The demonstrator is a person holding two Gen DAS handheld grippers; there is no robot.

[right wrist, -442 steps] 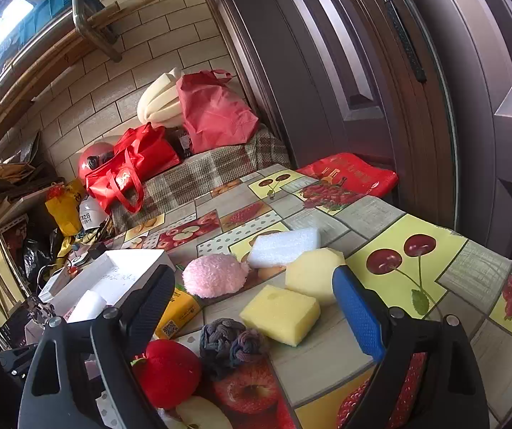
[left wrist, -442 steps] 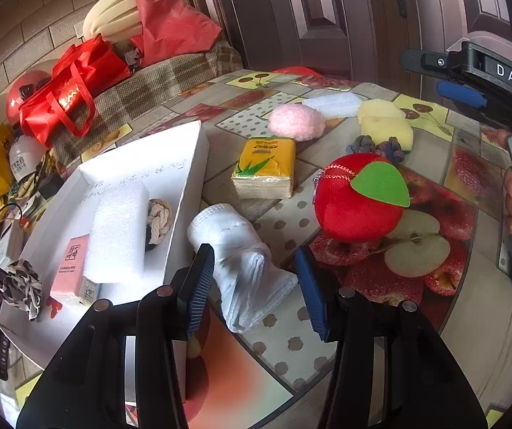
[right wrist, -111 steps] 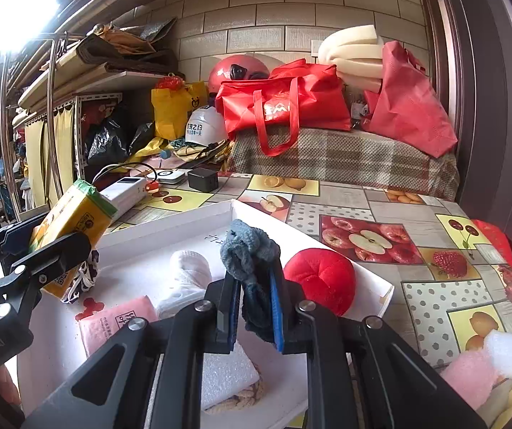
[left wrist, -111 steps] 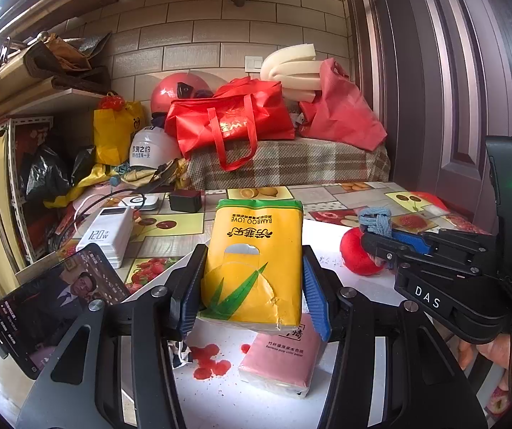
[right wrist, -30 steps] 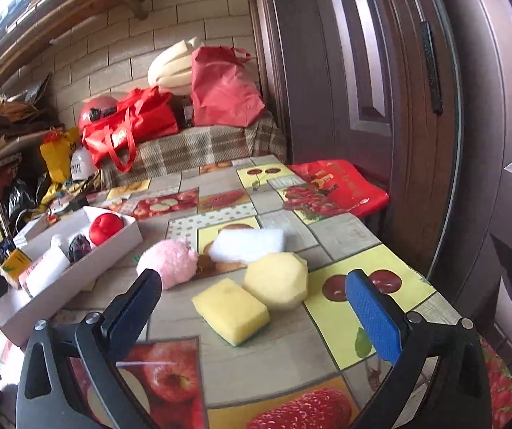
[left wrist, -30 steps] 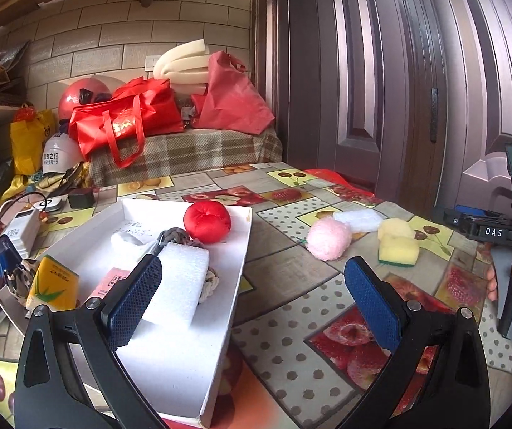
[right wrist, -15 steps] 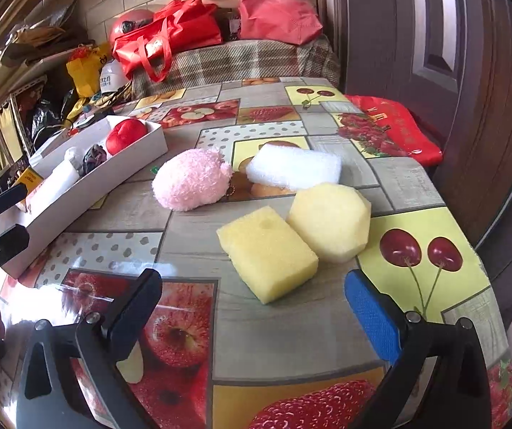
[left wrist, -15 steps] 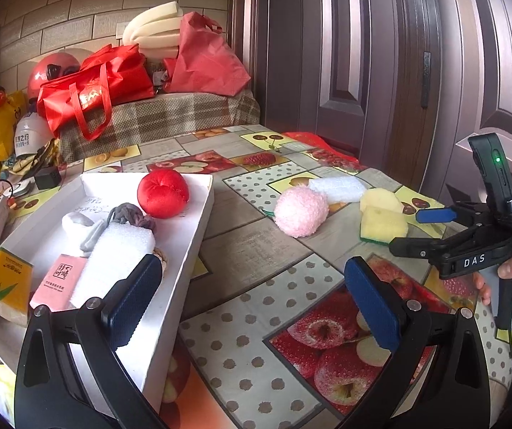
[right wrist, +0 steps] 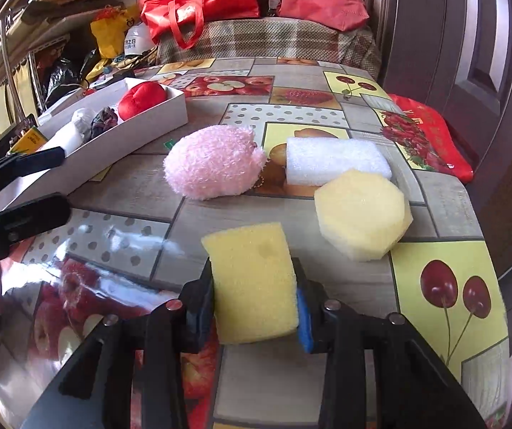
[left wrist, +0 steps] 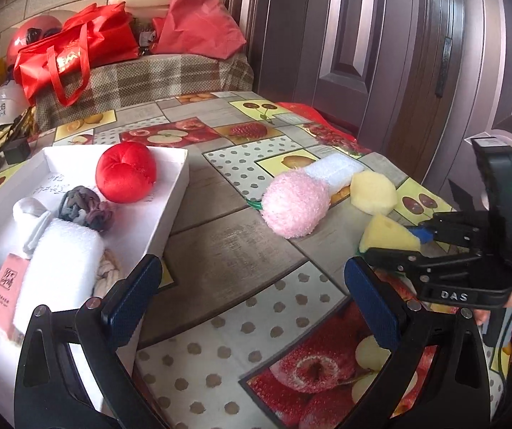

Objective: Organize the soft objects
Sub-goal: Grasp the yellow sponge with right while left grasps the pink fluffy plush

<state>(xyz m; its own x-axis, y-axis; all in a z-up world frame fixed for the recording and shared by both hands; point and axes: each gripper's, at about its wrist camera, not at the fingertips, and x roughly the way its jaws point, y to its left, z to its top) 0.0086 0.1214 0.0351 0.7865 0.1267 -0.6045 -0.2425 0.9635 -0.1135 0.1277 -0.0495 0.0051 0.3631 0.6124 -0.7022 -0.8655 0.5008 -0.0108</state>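
Fruit-print oilcloth runs close to a drop-off on your right, toward the door. Your right gripper (right wrist: 256, 312) has just been closing and now pinches the rectangular yellow sponge (right wrist: 254, 282) across its short width — long axis pointing away from you. It looks barely lifted, though I can't be sure. The white tray (right wrist: 141, 123) lies off to your left, past the pink plush (right wrist: 214, 161). Your left gripper (left wrist: 252, 293) hangs spread and empty, nearer the tray.

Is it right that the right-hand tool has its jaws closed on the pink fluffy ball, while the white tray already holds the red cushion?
Not quite. The right gripper has just closed on the yellow sponge, as the right wrist view shows. The pink fluffy ball lies free on the table; the red cushion is in the white tray.
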